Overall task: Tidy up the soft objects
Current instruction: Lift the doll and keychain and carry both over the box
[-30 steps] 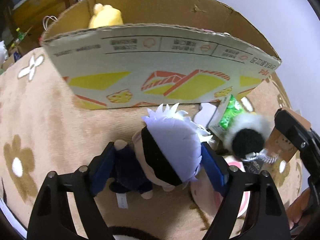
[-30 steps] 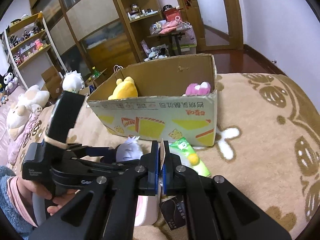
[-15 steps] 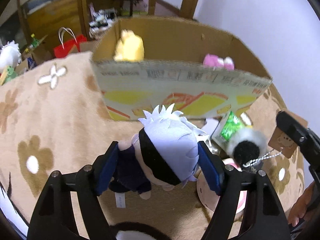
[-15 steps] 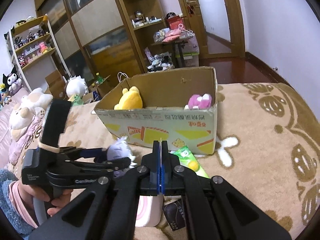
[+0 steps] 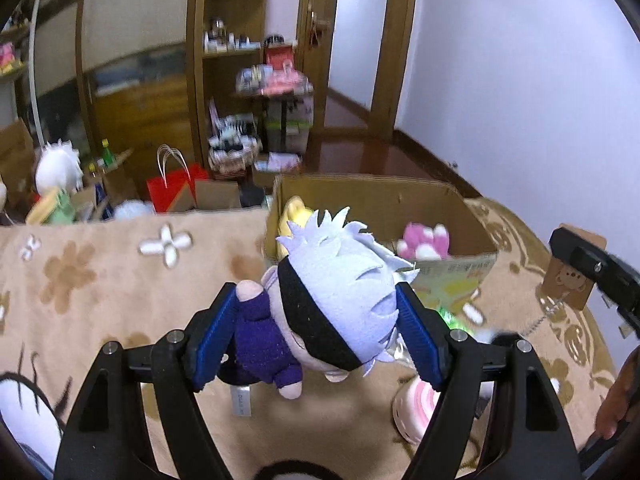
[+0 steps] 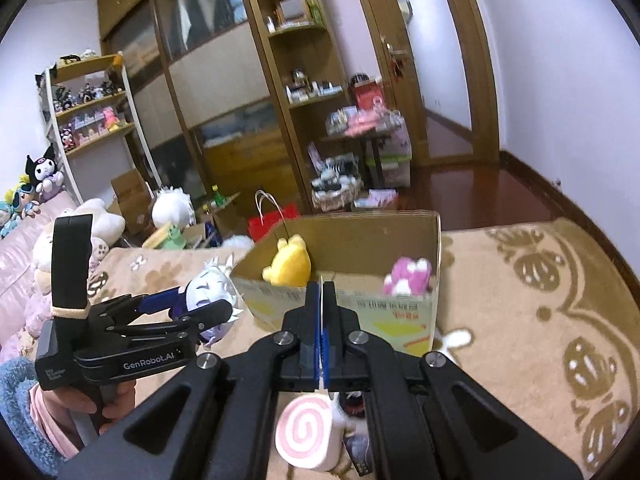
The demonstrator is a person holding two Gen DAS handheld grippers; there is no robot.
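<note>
Left wrist view. The left gripper (image 5: 316, 332) is clamped on a white-haired plush doll (image 5: 336, 300); both blue pads (image 5: 418, 344) press on it, one against the dark purple body, the other against the side of the head. The doll lies sideways between the jaws, spiky hair pointing far, black band across the face, lifted clear of the tan flower-patterned blanket (image 5: 100, 280). Just beyond it stands an open cardboard box (image 5: 380, 200). Inside the box: a yellow plush (image 5: 294, 212) at far left, mostly hidden behind the doll's hair, and a pink plush (image 5: 424, 240) toward the right. Below right of the doll on the blanket, a pink swirl roll plush (image 5: 412, 412). Background is blurred.

Right wrist view. The right gripper (image 6: 321, 320) has its jaws closed flat together; a thin pale edge shows in the seam, but I cannot tell what it is. The left gripper (image 6: 224, 304) appears at left, held by a hand (image 6: 88, 400) in a blue sleeve, with the doll (image 6: 208, 292) gripped just beside the near left corner of the box (image 6: 436, 248). The yellow plush (image 6: 290, 268) sits in the left part of the box, the pink plush (image 6: 408, 276) in the right part. The swirl roll (image 6: 306, 436) lies near, beneath the right gripper's jaws, on the blanket (image 6: 520, 320).
</note>
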